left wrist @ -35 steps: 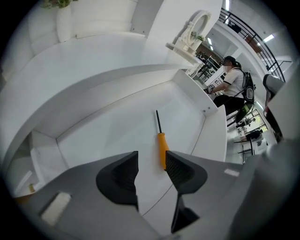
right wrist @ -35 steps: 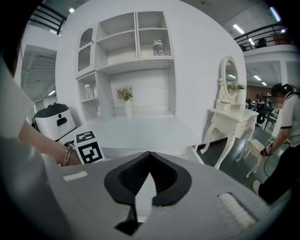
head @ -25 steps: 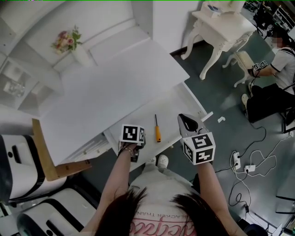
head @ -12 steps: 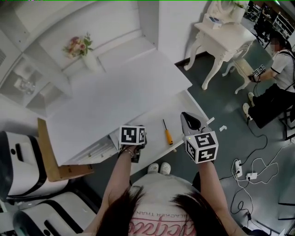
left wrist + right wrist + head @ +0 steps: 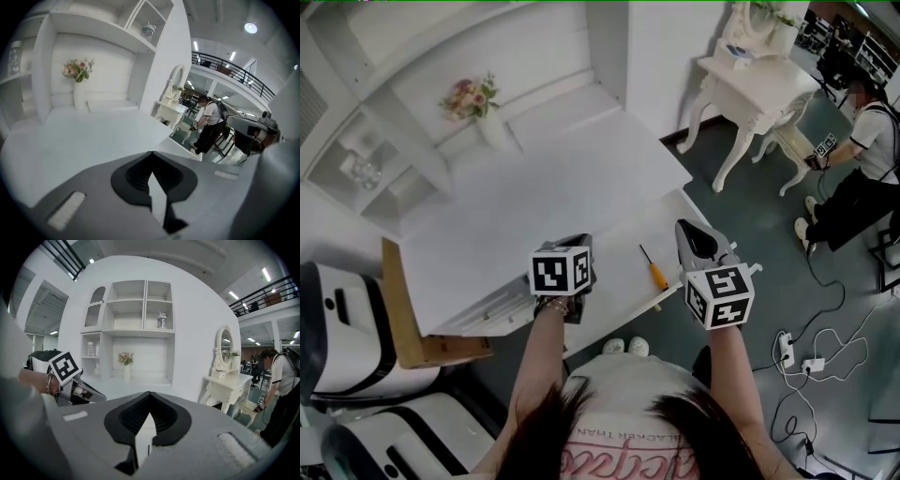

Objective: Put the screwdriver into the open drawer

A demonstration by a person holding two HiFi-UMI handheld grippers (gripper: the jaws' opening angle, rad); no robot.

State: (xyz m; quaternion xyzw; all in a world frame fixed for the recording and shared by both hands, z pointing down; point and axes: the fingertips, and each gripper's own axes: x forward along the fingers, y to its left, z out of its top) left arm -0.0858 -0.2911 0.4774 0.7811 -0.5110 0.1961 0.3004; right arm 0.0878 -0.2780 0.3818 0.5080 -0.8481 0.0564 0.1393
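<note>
The screwdriver [image 5: 654, 269], thin shaft and orange handle, lies inside the open white drawer [image 5: 614, 267] under the desk top [image 5: 534, 206]. My left gripper [image 5: 578, 242] hovers over the drawer's left part, shut with nothing between its pads, as the left gripper view [image 5: 151, 154] shows. To the right of the screwdriver, over the drawer's right end, my right gripper [image 5: 690, 231] is raised. Its pads meet at the tips and hold nothing in the right gripper view [image 5: 149, 393]. Neither gripper touches the screwdriver.
A vase of flowers [image 5: 480, 105] stands at the back of the desk below white shelves [image 5: 356, 159]. A white dressing table [image 5: 752, 64] and a seated person [image 5: 862, 150] are at the right. Cables [image 5: 797, 349] lie on the floor. A wooden panel [image 5: 398, 314] stands at the left.
Both grippers have risen above the drawer, the left one more. The screwdriver still lies in the drawer.
</note>
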